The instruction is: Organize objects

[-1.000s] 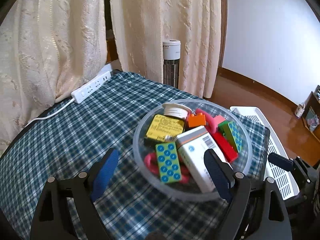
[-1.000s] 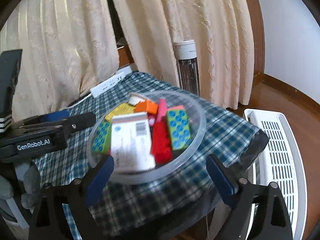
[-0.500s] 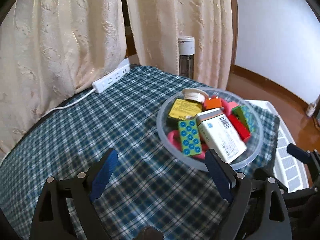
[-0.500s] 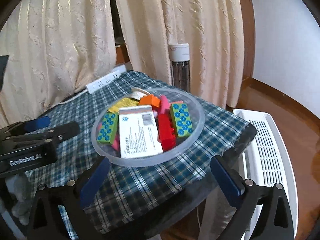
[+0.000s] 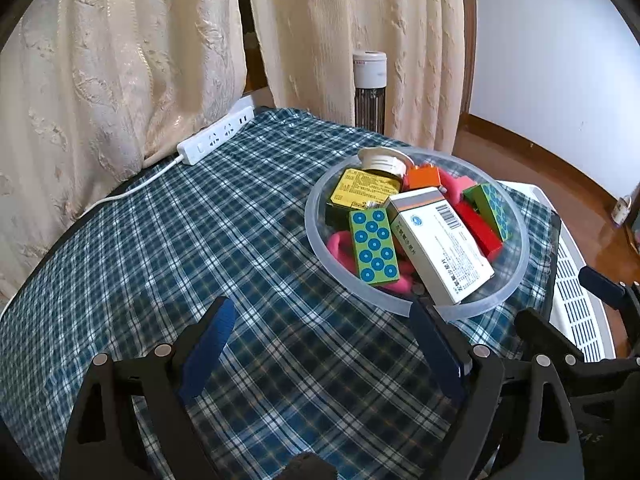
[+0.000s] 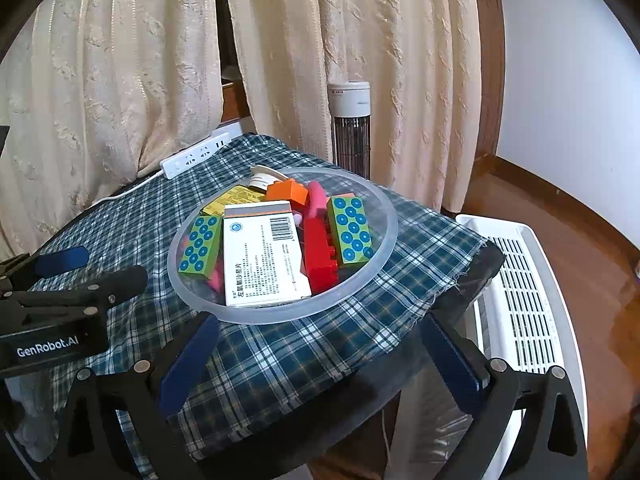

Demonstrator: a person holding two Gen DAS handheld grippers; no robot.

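Left wrist view: both the left gripper and right gripper gape wide, empty, before the bowl.

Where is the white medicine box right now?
The white medicine box lies in the clear bowl on the checked tablecloth, between a green block and the red block.

the pink pieces lie mostly buried under the white box; the box's print is too small to read.

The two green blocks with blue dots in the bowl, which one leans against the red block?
The green block at the bowl's right side; the other lies left of the white box.
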